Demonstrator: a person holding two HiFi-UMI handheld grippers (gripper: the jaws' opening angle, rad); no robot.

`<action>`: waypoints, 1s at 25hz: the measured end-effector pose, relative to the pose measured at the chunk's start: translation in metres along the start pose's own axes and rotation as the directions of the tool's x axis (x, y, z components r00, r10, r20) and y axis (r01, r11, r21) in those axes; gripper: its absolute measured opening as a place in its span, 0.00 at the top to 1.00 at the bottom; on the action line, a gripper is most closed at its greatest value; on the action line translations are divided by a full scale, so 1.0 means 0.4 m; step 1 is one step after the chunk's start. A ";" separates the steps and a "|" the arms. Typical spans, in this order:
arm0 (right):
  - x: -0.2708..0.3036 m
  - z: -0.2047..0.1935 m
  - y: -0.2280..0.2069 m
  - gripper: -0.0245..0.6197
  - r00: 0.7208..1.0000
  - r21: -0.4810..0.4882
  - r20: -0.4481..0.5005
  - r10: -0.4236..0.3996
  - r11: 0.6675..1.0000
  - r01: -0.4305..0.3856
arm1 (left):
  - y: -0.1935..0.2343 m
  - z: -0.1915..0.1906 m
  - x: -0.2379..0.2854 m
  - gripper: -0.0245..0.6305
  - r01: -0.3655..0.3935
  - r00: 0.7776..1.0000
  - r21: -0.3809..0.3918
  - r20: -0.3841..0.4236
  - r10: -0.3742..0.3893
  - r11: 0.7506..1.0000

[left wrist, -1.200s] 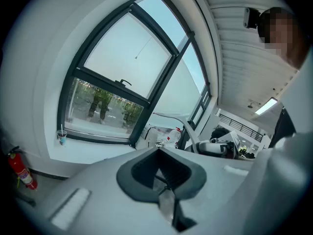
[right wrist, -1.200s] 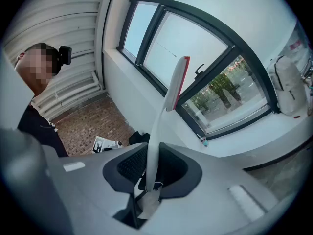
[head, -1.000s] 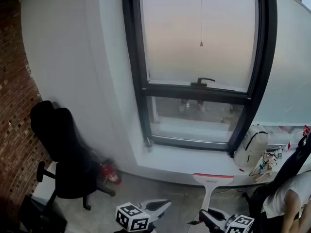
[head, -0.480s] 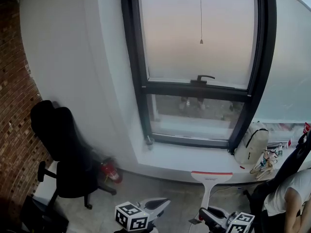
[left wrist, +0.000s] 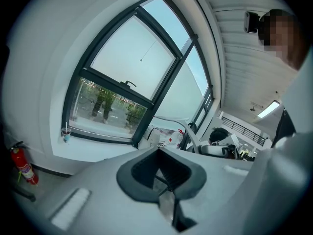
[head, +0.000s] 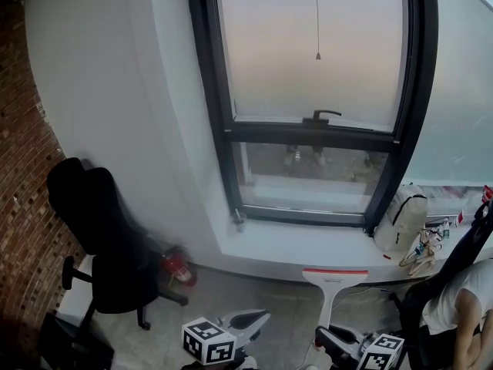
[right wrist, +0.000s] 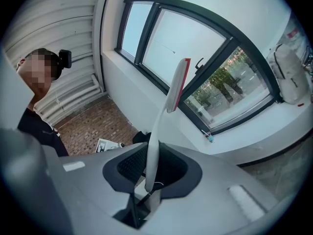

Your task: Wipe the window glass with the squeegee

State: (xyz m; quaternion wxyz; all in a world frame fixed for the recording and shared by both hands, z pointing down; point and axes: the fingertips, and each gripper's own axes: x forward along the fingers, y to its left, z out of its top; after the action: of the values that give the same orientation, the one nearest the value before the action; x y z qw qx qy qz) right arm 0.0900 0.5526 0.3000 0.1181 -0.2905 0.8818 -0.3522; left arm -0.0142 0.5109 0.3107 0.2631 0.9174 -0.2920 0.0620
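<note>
Head view: two hand-held grippers (head: 246,321) (head: 333,338), one squeegee (head: 335,278)

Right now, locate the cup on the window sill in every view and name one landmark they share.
Head view: cup just below centre, on the sill at the window frame's lower left corner.
Left gripper view: cup far left, at that same corner.
Right gripper view: cup right of centre, at that same corner.
Shared landmark: the black window handle on the crossbar.
</note>
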 end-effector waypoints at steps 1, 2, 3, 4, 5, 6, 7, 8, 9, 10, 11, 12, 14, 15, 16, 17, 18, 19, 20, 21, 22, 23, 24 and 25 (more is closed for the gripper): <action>0.007 -0.003 0.001 0.81 1.000 0.003 0.002 -0.003 1.000 0.003 | 0.007 -0.001 -0.006 0.96 0.000 1.000 -0.001 -0.001 0.000 1.000; 0.015 -0.005 0.003 0.81 1.000 0.006 0.004 -0.006 1.000 0.006 | 0.016 -0.001 -0.012 0.96 0.001 1.000 0.000 -0.003 -0.001 1.000; 0.024 -0.008 0.003 0.81 1.000 0.007 0.006 -0.011 1.000 0.011 | 0.025 0.000 -0.020 0.96 0.001 1.000 0.001 -0.005 -0.001 1.000; 0.034 -0.011 0.004 0.81 1.000 0.008 0.009 -0.017 1.000 0.017 | 0.036 0.002 -0.028 0.96 0.002 1.000 0.003 -0.008 -0.002 1.000; 0.045 -0.013 0.003 0.81 1.000 0.010 0.011 -0.024 1.000 0.023 | 0.047 0.004 -0.037 0.96 0.003 1.000 0.005 -0.010 -0.003 1.000; 0.056 -0.017 0.003 0.81 0.999 0.012 0.014 -0.032 0.999 0.031 | 0.059 0.007 -0.046 0.96 0.007 1.000 0.008 -0.011 -0.007 1.000; 0.068 -0.021 0.001 0.81 0.999 0.015 0.016 -0.041 0.999 0.041 | 0.072 0.010 -0.056 0.96 0.012 1.000 0.012 -0.011 -0.012 1.000; 0.081 -0.026 0.000 0.81 0.999 0.020 0.017 -0.051 0.999 0.051 | 0.086 0.013 -0.067 0.96 0.017 1.000 0.015 -0.010 -0.017 1.000; 0.095 -0.029 0.001 0.81 0.998 0.024 0.019 -0.059 0.998 0.059 | 0.101 0.017 -0.079 0.96 0.020 1.000 0.017 -0.010 -0.020 1.000; 0.111 -0.032 0.002 0.81 0.998 0.026 0.022 -0.066 0.998 0.065 | 0.117 0.020 -0.091 0.96 0.023 1.000 0.019 -0.009 -0.023 1.000; 0.128 -0.034 0.004 0.81 0.997 0.026 0.027 -0.072 0.997 0.072 | 0.134 0.022 -0.104 0.96 0.026 1.000 0.020 -0.011 -0.026 0.999; 0.144 -0.037 0.005 0.81 0.996 0.025 0.032 -0.079 0.997 0.078 | 0.151 0.023 -0.116 0.96 0.030 0.999 0.020 -0.013 -0.030 0.999; 0.180 -0.044 0.012 0.81 0.995 0.022 0.042 -0.089 0.996 0.088 | 0.184 0.022 -0.139 0.96 0.036 0.999 0.018 -0.020 -0.036 0.999; 0.199 -0.047 0.019 0.81 0.995 0.018 0.047 -0.091 0.996 0.090 | 0.200 0.023 -0.149 0.96 0.040 0.999 0.017 -0.023 -0.039 0.999; 0.219 -0.049 0.026 0.81 0.994 0.012 0.051 -0.092 0.996 0.092 | 0.215 0.025 -0.156 0.96 0.044 0.999 0.017 -0.028 -0.044 0.999; 0.236 -0.050 0.033 0.81 0.994 0.006 0.054 -0.093 0.996 0.093 | 0.227 0.028 -0.161 0.96 0.049 0.998 0.019 -0.033 -0.048 0.999; 0.250 -0.051 0.039 0.81 0.994 0.003 0.055 -0.095 0.996 0.095 | 0.237 0.033 -0.163 0.96 0.053 0.998 0.019 -0.036 -0.053 0.998; 0.260 -0.053 0.044 0.81 0.994 0.002 0.054 -0.097 0.995 0.097 | 0.242 0.037 -0.165 0.96 0.058 0.998 0.018 -0.037 -0.058 0.998; 0.267 -0.055 0.047 0.81 0.994 0.004 0.052 -0.100 0.995 0.100 | 0.244 0.042 -0.165 0.96 0.064 0.997 0.016 -0.036 -0.063 0.998; 0.270 -0.057 0.046 0.81 0.993 0.007 0.051 -0.104 0.995 0.104 | 0.245 0.046 -0.165 0.96 0.071 0.997 0.015 -0.034 -0.070 0.997; 0.273 -0.056 0.042 0.81 0.993 0.009 0.050 -0.110 0.994 0.110 | 0.246 0.049 -0.162 0.96 0.077 0.996 0.016 -0.034 -0.077 0.997; 0.275 -0.054 0.036 0.81 0.992 0.012 0.052 -0.116 0.993 0.116 | 0.248 0.050 -0.158 0.96 0.083 0.996 0.017 -0.036 -0.083 0.996; 0.277 -0.051 0.028 0.81 0.991 0.016 0.053 -0.121 0.993 0.120 | 0.252 0.048 -0.152 0.96 0.086 0.995 0.018 -0.042 -0.086 0.996; 0.280 -0.048 0.020 0.81 0.991 0.021 0.054 -0.124 0.992 0.123 | 0.257 0.044 -0.145 0.96 0.086 0.995 0.019 -0.050 -0.085 0.996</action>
State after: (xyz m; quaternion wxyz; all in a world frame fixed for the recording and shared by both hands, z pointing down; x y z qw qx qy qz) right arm -0.0113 0.5013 0.3079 0.1226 -0.3531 0.8555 -0.3584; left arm -0.1211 0.4599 0.3262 0.2629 0.9300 -0.2451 0.0765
